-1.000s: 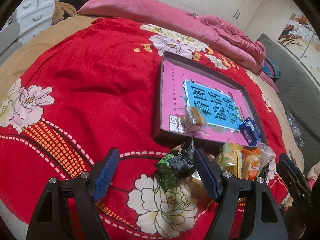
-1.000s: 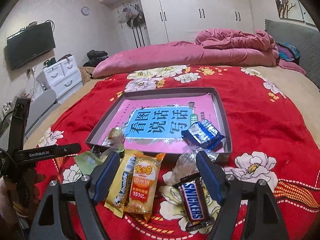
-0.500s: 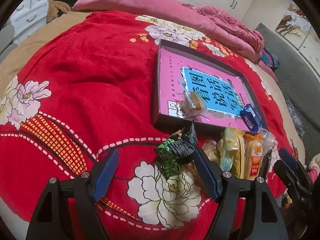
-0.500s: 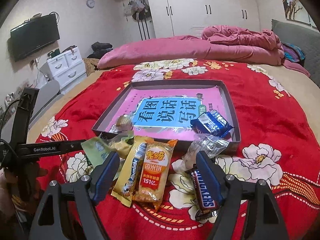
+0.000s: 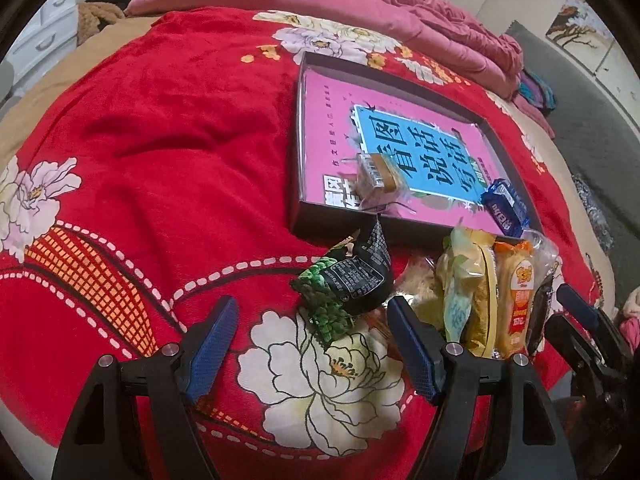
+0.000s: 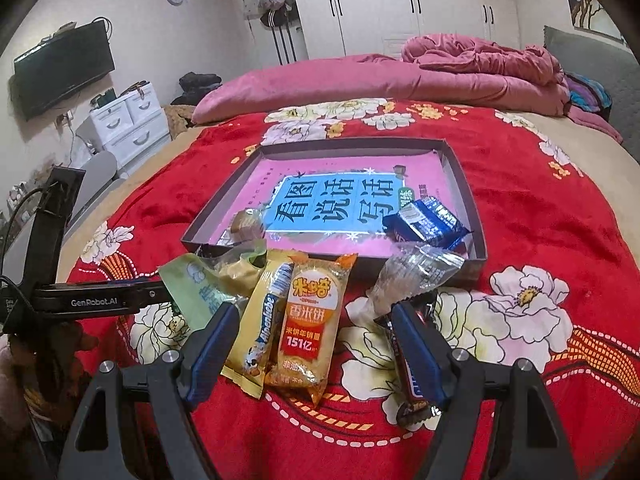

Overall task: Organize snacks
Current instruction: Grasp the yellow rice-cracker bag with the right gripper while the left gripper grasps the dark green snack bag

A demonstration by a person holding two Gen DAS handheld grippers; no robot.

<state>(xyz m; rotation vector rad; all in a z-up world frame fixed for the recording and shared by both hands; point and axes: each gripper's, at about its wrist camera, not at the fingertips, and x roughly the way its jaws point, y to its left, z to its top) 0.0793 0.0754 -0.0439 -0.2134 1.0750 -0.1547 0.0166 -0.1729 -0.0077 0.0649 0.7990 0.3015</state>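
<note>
Snickers bar (image 6: 408, 372) half hidden behind right gripper (image 6: 316, 336); both grippers' jaws wide, empty

Left gripper (image 5: 312, 344): black two-finger frame with blue ribbed pads (image 5: 210, 338), jaws standing wide apart, nothing clamped between them, tilted downward.
Right gripper (image 6: 312, 344): same black frame, blue pads (image 6: 212, 340), jaws spread wide, gripping nothing.
Seen from the right wrist: left gripper's black body at 9 o'clock.
Seen from the left wrist: right gripper's finger at 4 o'clock.
</note>
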